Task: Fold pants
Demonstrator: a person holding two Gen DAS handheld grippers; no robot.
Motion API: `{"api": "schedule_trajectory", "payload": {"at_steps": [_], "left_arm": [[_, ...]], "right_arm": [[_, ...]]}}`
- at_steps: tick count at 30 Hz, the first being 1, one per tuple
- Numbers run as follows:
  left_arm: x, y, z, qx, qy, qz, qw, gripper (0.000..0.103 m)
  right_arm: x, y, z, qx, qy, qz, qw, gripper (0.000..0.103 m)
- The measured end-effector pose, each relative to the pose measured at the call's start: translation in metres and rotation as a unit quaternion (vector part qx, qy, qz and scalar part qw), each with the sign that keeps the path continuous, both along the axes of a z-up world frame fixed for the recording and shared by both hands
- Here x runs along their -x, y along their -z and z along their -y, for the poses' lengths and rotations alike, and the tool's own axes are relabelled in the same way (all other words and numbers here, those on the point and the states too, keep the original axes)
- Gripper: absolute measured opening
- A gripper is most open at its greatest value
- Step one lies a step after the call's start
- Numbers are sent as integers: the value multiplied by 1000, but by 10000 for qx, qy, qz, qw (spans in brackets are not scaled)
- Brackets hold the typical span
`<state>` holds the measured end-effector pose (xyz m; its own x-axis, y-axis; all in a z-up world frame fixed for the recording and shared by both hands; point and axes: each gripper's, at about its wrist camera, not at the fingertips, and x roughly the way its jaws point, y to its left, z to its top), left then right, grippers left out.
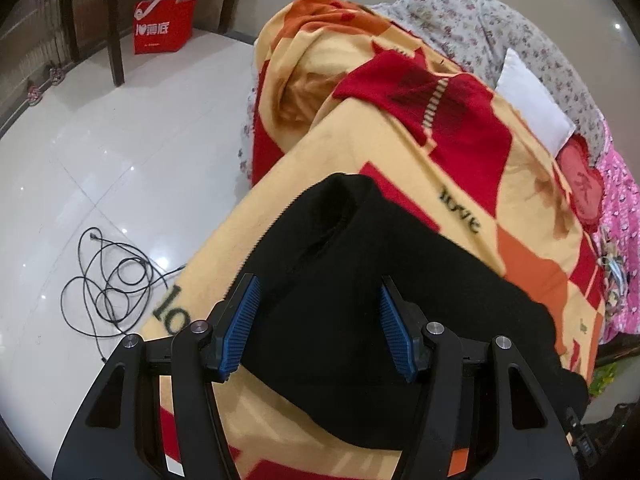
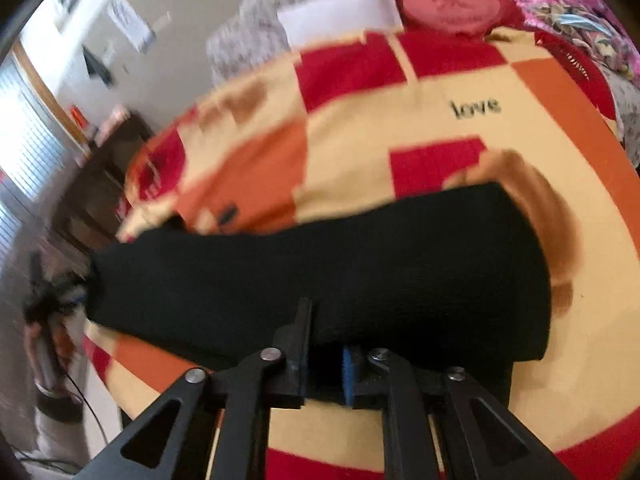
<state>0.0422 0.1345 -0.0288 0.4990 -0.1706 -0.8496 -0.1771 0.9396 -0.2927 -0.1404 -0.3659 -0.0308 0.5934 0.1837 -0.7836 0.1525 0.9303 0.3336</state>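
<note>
The black pants [image 1: 360, 288] lie on a yellow, red and orange blanket [image 1: 400, 160] spread over a bed. My left gripper [image 1: 316, 292] is open, its blue pads [image 1: 244, 324] apart above one end of the pants, holding nothing. In the right wrist view the pants [image 2: 340, 268] stretch across the blanket [image 2: 360, 128] as a long band. My right gripper [image 2: 324, 340] is shut on the near edge of the pants, with black cloth pinched between its pads [image 2: 347, 376]. The left gripper [image 2: 52, 300] shows blurred at the far left end of the pants.
The bed edge drops to a glossy white tiled floor [image 1: 100, 160] on the left, with a coiled black cable [image 1: 108, 284], a red bag [image 1: 164, 24] and a dark chair [image 1: 112, 20]. A white pillow [image 1: 532, 100], floral bedding [image 1: 480, 20] and a red heart cushion [image 2: 452, 4] sit beyond.
</note>
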Motion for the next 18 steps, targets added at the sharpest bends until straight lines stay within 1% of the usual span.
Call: {"api": "schedule_trajectory", "payload": {"at_steps": [1, 2, 3, 4, 6, 8, 10, 12, 14, 15, 17, 18], "left_arm": [[-1, 1, -1, 24, 19, -17, 10000, 58], [-2, 0, -4, 60, 38, -34, 10000, 58], [-2, -1, -5, 47, 29, -29, 10000, 58], [-3, -2, -7, -1, 3, -13, 10000, 59], [-3, -5, -12, -114, -53, 8, 9999, 59], [-2, -9, -19, -116, -155, 52, 9998, 59], [0, -15, -26, -258, -331, 100, 9991, 59], [2, -19, -30, -311, -463, 201, 9982, 59], [0, -23, -28, -358, -473, 228, 9980, 59], [-2, -24, -25, -389, -428, 253, 9980, 59], [-5, -26, -17, -442, -379, 317, 9978, 59], [-7, -26, -11, -468, -321, 348, 9978, 59]], "right_arm": [[0, -3, -1, 33, -38, -81, 10000, 20], [1, -10, -1, 86, -89, -115, 9999, 22], [5, -18, -2, 180, -161, -132, 9996, 23], [8, -26, -4, 266, -238, -155, 9992, 27], [15, -41, -12, 419, -549, -211, 9974, 29], [18, -52, -28, 376, -994, -124, 9943, 29], [15, -58, -48, 164, -1452, 73, 9892, 29], [4, -60, -66, -39, -1782, 282, 9836, 29], [-22, -57, -90, -104, -1961, 495, 9793, 29], [-38, -54, -101, -110, -1991, 582, 9782, 29], [-75, -45, -123, -137, -1874, 645, 9801, 29], [-89, -42, -132, -243, -1914, 688, 9788, 29]]}}
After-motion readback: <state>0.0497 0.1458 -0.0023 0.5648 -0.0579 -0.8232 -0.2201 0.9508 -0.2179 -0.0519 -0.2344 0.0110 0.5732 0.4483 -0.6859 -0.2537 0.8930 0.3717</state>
